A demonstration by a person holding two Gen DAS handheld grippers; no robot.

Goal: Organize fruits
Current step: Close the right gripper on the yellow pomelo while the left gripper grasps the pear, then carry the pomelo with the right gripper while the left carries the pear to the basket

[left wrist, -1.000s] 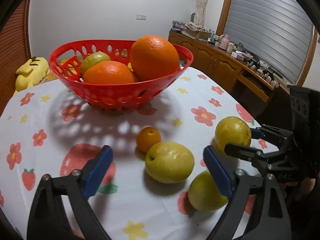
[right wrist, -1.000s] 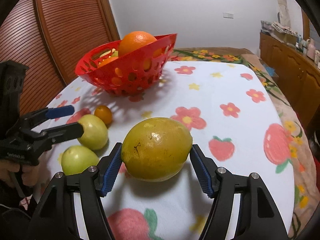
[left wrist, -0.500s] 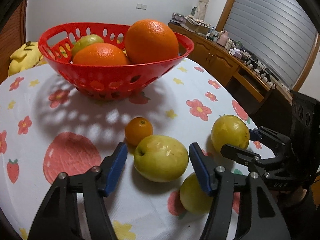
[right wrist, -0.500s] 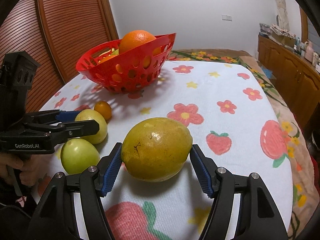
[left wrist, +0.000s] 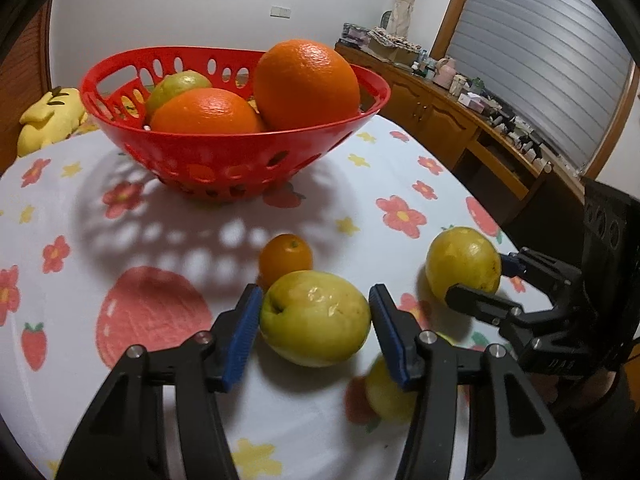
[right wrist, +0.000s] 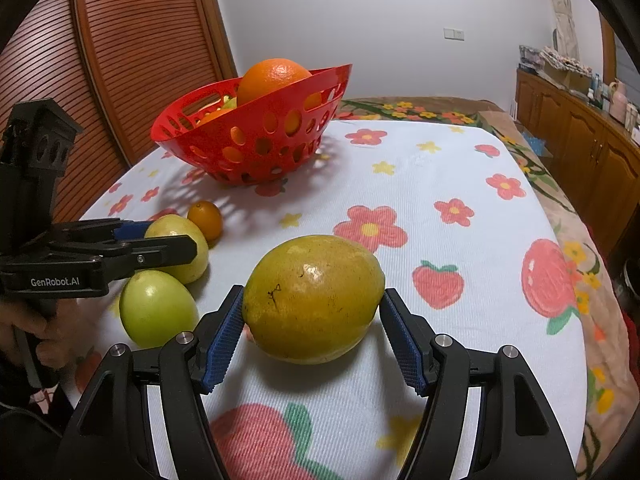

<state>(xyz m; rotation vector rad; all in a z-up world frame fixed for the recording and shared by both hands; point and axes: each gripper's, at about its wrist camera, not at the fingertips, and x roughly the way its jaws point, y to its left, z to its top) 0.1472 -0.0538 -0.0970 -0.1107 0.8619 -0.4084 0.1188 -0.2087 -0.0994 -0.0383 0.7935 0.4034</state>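
A red perforated basket [left wrist: 224,160] [right wrist: 256,148] holds two oranges [left wrist: 306,84] and a green fruit on the flowered tablecloth. My left gripper [left wrist: 316,320] has closed around a yellow-green pear-like fruit [left wrist: 314,318], its blue pads at both sides of it. A small orange [left wrist: 285,258] lies just beyond. My right gripper [right wrist: 312,336] is shut on a large yellow fruit [right wrist: 314,298], which rests on the cloth; it also shows in the left wrist view [left wrist: 462,264]. A green fruit [right wrist: 158,312] lies beside my left gripper.
A wooden sideboard [left wrist: 460,120] with clutter runs along the right wall. A slatted wooden door [right wrist: 120,80] stands at the left. A yellow plush toy [left wrist: 52,118] lies beyond the table's far left edge. The table edge is near on the right.
My left gripper has moved forward and lower and its jaws have closed in on the yellow-green fruit. My right gripper stays shut on the large yellow fruit, nearly still.
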